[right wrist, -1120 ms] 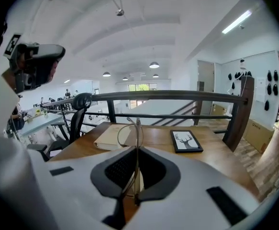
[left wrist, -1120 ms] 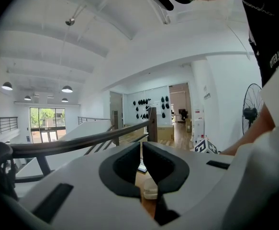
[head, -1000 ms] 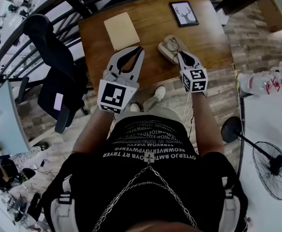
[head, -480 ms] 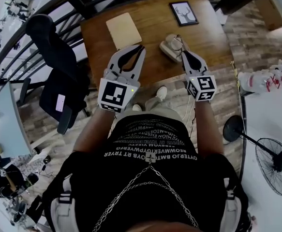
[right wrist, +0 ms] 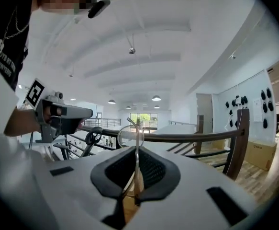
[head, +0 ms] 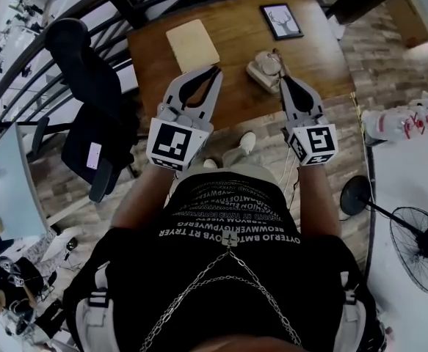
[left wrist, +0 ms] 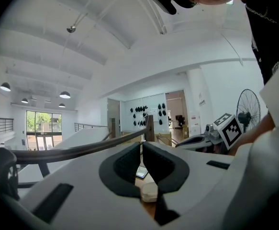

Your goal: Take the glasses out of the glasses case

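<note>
Glasses in the tight grip of the right gripper's fingers; left gripper's fingers together, empty.

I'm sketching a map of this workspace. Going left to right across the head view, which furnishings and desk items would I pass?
black office chair → beige notebook → glasses case → standing fan. The framed deer picture overlaps the case sideways, so it is left out.
</note>
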Tool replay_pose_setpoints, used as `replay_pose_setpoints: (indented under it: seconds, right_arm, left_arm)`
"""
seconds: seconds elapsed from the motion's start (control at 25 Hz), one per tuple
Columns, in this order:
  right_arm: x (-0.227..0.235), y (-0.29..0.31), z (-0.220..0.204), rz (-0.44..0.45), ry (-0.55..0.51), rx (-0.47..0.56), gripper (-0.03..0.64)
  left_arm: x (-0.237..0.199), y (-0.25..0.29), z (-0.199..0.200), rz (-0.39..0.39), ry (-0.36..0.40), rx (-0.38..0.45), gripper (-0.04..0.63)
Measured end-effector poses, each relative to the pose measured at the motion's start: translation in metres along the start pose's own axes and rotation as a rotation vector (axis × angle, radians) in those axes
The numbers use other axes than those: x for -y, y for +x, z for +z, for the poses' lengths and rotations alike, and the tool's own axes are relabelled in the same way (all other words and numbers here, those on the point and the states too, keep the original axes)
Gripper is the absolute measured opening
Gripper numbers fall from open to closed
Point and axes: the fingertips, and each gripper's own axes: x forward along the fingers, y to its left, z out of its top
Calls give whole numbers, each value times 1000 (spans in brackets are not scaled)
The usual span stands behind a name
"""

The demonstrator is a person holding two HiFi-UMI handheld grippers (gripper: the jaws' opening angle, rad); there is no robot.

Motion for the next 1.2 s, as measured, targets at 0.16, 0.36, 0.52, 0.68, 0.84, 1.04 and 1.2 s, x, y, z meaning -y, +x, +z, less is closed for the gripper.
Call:
replay_pose_setpoints:
  seconds: [0.16,0.36,0.52,0.68,0.84,1.04,1.2]
  right_arm:
    - [-9,-10,23,-4,-1,42,25]
    - [-22,-25,49,5,12,104,25]
    - [-32,-41,69,5,16,144,25]
    - [-38,-55,77,-5,15,161,25]
    - [-43,-68,80,-8,19,163,25]
    - [-43,-77,77,-6,37,161,25]
    - [-40,-77,71,0,52,157,25]
  left_arm:
    - [1,-10,6,-4,9,13,38]
    - [2,-25,6,-9,16,23,38]
    - [3,-33,5,-14,23,23,38]
    - [8,-39,6,-25,25,29,37]
    - [19,-42,9,-44,24,35,38]
    - [32,-43,8,-59,29,36,38]
    - [37,-38,4,-63,29,26,37]
